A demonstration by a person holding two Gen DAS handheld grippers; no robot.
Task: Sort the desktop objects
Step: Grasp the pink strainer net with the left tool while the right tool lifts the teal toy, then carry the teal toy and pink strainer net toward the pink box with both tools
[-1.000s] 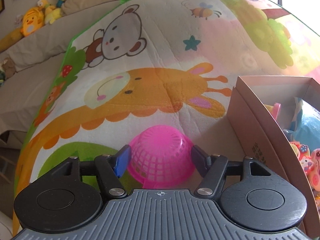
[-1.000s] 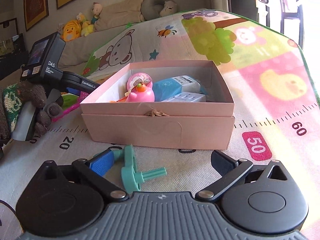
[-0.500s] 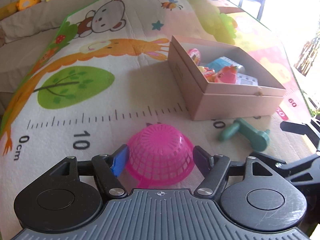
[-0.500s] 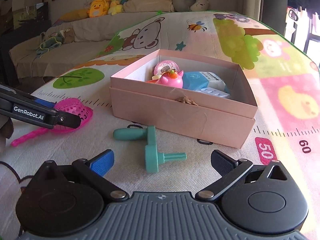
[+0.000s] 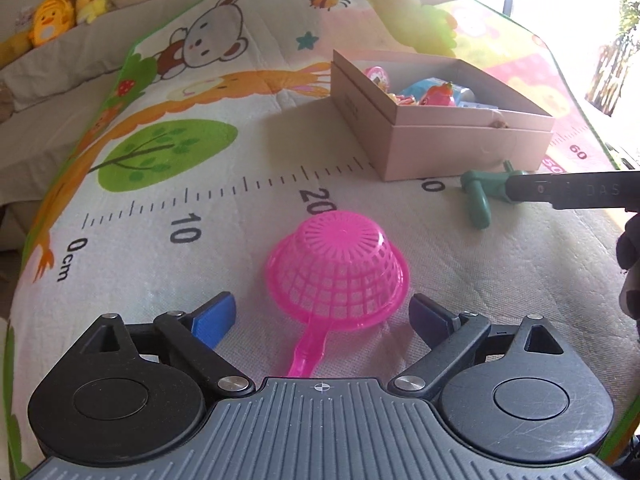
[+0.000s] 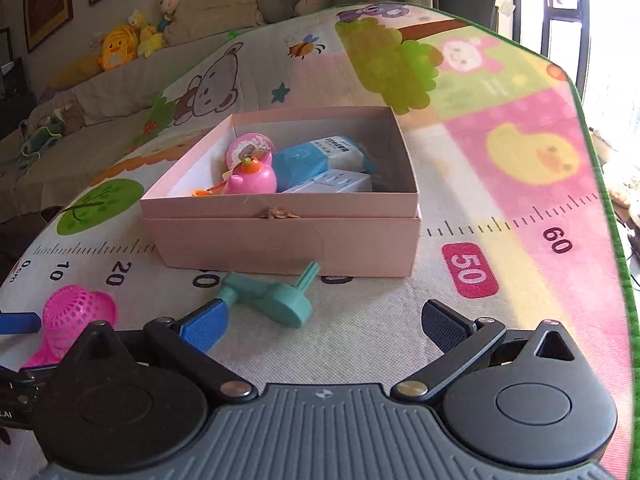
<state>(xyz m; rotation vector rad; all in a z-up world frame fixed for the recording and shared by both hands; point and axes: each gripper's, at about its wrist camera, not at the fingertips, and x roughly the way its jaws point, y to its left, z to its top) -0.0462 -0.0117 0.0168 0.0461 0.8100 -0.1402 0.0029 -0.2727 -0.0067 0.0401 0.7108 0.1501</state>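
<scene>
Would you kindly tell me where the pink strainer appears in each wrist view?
Left wrist: the pink strainer lies upside down at centre, just ahead of the open jaws.
Right wrist: it sits at the far left edge, partly hidden.
Shared landmark: the pink box, beyond it in both.

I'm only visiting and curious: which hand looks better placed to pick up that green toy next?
Probably the right. The right gripper is open with the green toy just beyond its fingertips. The left gripper, jaws just opened, stands around the pink strainer, farther away.

strainer (image 5: 338, 268) left of crank (image 5: 478, 196) | crank before box (image 5: 460, 148)
</scene>
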